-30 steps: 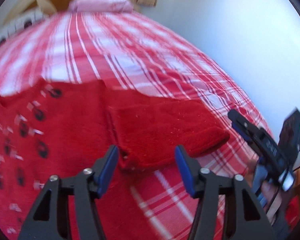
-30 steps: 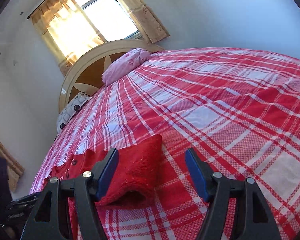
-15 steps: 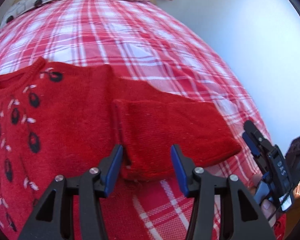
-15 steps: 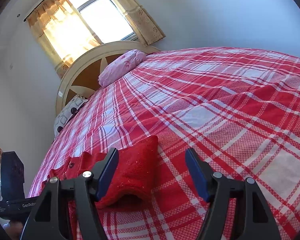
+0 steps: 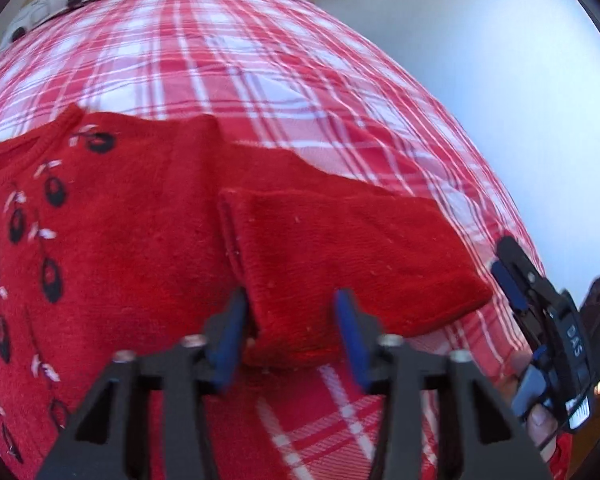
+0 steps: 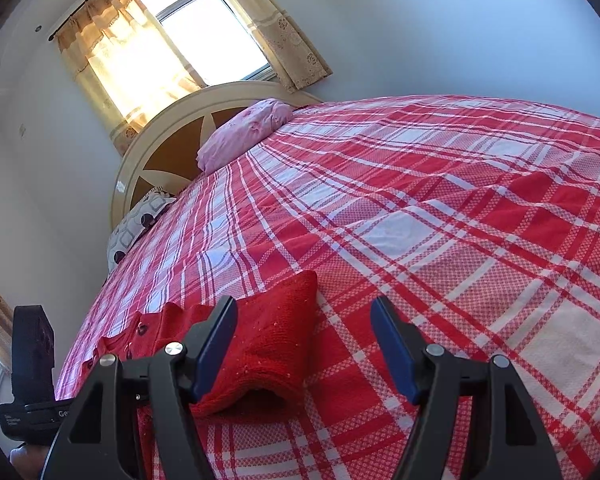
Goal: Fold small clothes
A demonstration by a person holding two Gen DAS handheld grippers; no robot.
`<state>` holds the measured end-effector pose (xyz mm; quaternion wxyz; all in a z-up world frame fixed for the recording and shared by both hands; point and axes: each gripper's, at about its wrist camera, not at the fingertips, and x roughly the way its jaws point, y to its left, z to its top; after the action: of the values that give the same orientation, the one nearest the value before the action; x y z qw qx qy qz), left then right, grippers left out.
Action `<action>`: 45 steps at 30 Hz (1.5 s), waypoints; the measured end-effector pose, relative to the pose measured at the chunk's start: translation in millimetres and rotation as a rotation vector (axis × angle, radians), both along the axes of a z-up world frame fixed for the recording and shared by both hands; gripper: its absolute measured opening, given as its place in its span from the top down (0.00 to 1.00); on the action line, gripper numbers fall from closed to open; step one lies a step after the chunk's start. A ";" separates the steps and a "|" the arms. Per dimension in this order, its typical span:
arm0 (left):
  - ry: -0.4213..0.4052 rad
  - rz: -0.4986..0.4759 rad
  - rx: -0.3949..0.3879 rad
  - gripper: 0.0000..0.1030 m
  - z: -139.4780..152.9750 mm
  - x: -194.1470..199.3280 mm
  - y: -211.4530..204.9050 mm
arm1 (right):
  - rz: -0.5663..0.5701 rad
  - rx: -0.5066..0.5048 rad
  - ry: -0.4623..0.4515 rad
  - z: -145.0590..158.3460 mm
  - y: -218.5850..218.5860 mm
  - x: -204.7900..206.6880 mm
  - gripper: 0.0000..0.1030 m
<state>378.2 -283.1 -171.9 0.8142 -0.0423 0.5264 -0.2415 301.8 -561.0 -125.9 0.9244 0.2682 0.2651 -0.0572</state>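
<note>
The folded sleeve of the red knitted sweater (image 5: 340, 264) is straddled low in frame by the closing left gripper (image 5: 290, 340), pads not yet pressing; the right gripper (image 6: 304, 354) is held released.

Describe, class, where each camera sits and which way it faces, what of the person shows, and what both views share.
Left wrist: on the left gripper, looking down on the red sweater; jaws closing around its folded sleeve; right gripper and fingers at right.
Right wrist: on the right gripper, open, low over the bed, facing headboard and window; left gripper's body at lower left.
Shared: sleeve, bed, pink pillow.
</note>
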 end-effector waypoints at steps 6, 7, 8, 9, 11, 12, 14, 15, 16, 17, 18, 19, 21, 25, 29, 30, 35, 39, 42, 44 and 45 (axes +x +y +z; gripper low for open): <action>-0.046 0.000 -0.028 0.91 16.3 0.7 3.6 | -0.006 0.011 -0.013 0.4 -1.9 -1.4 0.32; -0.057 0.012 -0.034 0.91 20.8 2.0 6.8 | -0.007 0.014 -0.016 0.4 -2.4 -1.8 0.32; -0.068 0.019 -0.041 0.91 25.8 2.9 11.2 | -0.008 0.016 -0.019 0.4 -2.7 -2.3 0.32; -0.074 0.023 -0.047 0.91 30.9 3.7 15.8 | -0.006 0.019 -0.021 0.4 -3.2 -2.2 0.32; -0.088 0.021 -0.053 0.91 38.0 5.6 23.8 | -0.005 0.017 -0.019 0.3 -2.5 -1.9 0.32; -0.099 0.022 -0.044 0.91 41.1 5.2 27.3 | -0.004 0.015 -0.018 0.1 -2.2 -1.6 0.32; -0.117 0.021 -0.036 0.91 46.7 4.7 34.7 | -0.003 0.013 -0.020 0.6 -1.8 -1.7 0.32; -0.124 0.024 -0.037 0.91 49.9 4.1 39.6 | -0.002 0.012 -0.021 0.7 -1.5 -2.0 0.32; -0.132 0.025 -0.042 0.91 53.3 3.5 45.0 | -0.001 0.012 -0.022 0.4 -1.0 -2.0 0.32; -0.139 0.024 -0.045 0.91 55.7 2.7 48.8 | 0.000 0.012 -0.023 0.5 -0.7 -2.0 0.32; -0.146 0.024 -0.046 0.91 58.8 2.2 53.4 | 0.001 0.010 -0.023 0.6 -0.5 -1.9 0.32; -0.155 0.026 -0.043 0.91 61.9 1.2 58.1 | 0.002 0.009 -0.023 0.5 -0.3 -1.7 0.32; -0.175 0.030 -0.036 0.91 66.7 -0.7 66.2 | 0.005 0.010 -0.021 0.3 -0.1 -1.2 0.32; -0.178 0.050 -0.035 0.91 72.7 -1.2 89.2 | 0.012 0.011 -0.018 -0.5 0.1 0.3 0.32; -0.185 0.086 -0.054 0.91 81.0 -2.7 118.1 | 0.020 0.008 -0.009 -2.2 1.6 2.9 0.32; -0.185 0.098 -0.053 0.91 81.7 -3.0 125.2 | 0.022 0.006 -0.006 -2.7 2.0 3.3 0.32; -0.181 0.141 -0.043 0.91 79.9 -6.5 148.1 | 0.026 0.000 -0.007 -2.6 3.1 3.0 0.32; -0.186 0.185 -0.036 0.91 78.8 -8.2 170.5 | 0.025 0.007 -0.012 -2.6 2.1 2.3 0.32; -0.192 0.209 -0.018 0.91 77.1 -8.1 186.0 | 0.026 0.005 -0.011 -2.5 2.8 1.3 0.32; -0.194 0.223 -0.004 0.91 75.6 -8.2 196.5 | 0.026 0.006 -0.011 -2.4 2.8 1.5 0.32; -0.193 0.231 -0.001 0.91 74.3 -7.9 202.1 | 0.026 0.005 -0.011 -2.5 2.9 1.5 0.32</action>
<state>370.3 -81.0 -97.6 0.8834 -0.0798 0.4370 -0.1494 303.3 -558.2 -128.4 0.9258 0.2675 0.2636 -0.0430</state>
